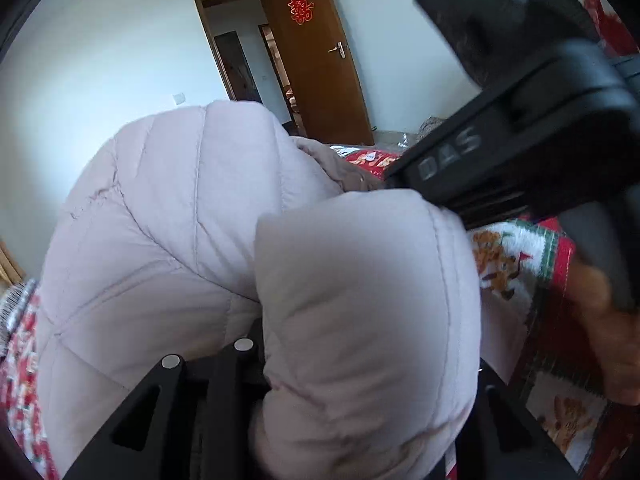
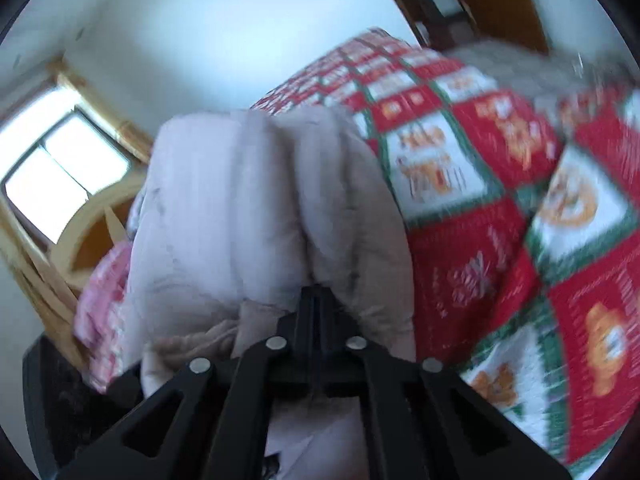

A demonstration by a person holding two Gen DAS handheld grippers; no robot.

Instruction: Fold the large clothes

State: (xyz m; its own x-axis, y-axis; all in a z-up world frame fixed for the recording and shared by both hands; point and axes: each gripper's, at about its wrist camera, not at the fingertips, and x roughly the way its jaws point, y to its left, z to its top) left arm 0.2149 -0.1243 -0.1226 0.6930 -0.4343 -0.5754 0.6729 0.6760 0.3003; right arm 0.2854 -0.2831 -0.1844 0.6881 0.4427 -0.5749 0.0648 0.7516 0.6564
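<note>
A pale pink puffer jacket (image 1: pixel 180 240) lies bunched on the bed and fills the left wrist view. One thick fold of it (image 1: pixel 360 300) sits squeezed between the fingers of my left gripper (image 1: pixel 352 348), and the fold hides the fingertips. The black body of my right gripper (image 1: pixel 480 148) hangs at the upper right, held by a hand (image 1: pixel 616 340). In the blurred right wrist view, my right gripper (image 2: pixel 316 296) has its fingers together. Creases of the jacket (image 2: pixel 240 208) run into its tip, so it is shut on the fabric.
A red, white and green patchwork bedspread (image 2: pixel 500 240) with bear pictures covers the bed under the jacket. An open wooden door (image 1: pixel 316 52) stands at the far wall. A window (image 2: pixel 64 168) and a wooden headboard (image 2: pixel 80 248) are on the left, with pink fabric (image 2: pixel 104 300) below.
</note>
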